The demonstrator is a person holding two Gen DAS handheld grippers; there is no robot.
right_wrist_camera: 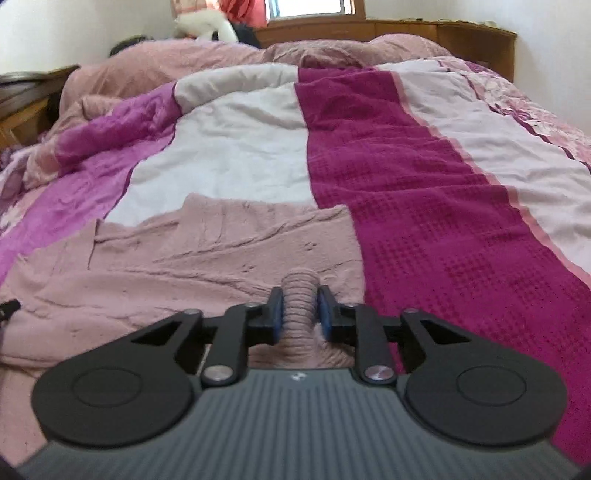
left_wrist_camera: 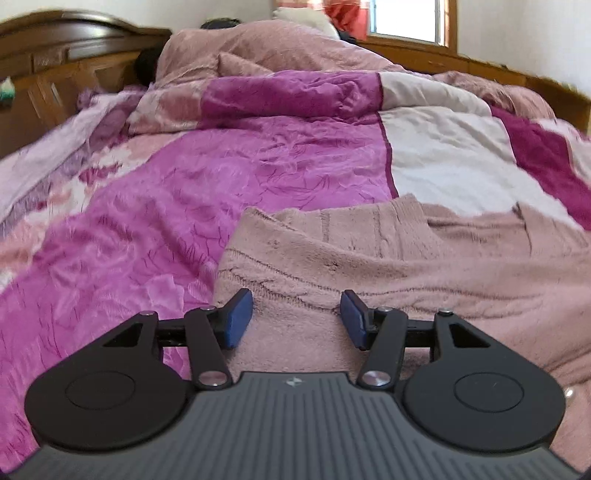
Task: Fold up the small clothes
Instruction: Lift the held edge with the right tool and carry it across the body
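Pink garment (right_wrist_camera: pixel 207 258) on quilt (right_wrist_camera: pixel 406 166) — right gripper (right_wrist_camera: pixel 300 310) pinching its ribbed cuff; left gripper (left_wrist_camera: pixel 296 317) spread wide, holding nothing.

Right gripper (right_wrist_camera: pixel 298 312), jaws pinching pink garment (right_wrist_camera: pixel 192 254) fold, on bedspread (right_wrist_camera: pixel 406 177).

No readable text, label, brand or number anywhere.

Garment (left_wrist_camera: pixel 388 266) lies flat on the bedspread (left_wrist_camera: pixel 184 192), lower centre-right of the left wrist frame, lower left of the right wrist frame. Left claw (left_wrist_camera: pixel 296 319) sits over its near left edge; right claw (right_wrist_camera: pixel 299 314) brackets a raised fold (right_wrist_camera: pixel 300 295) at its near right edge. Headboard (left_wrist_camera: pixel 55 55) stands upper left, window (left_wrist_camera: pixel 410 18) top right.
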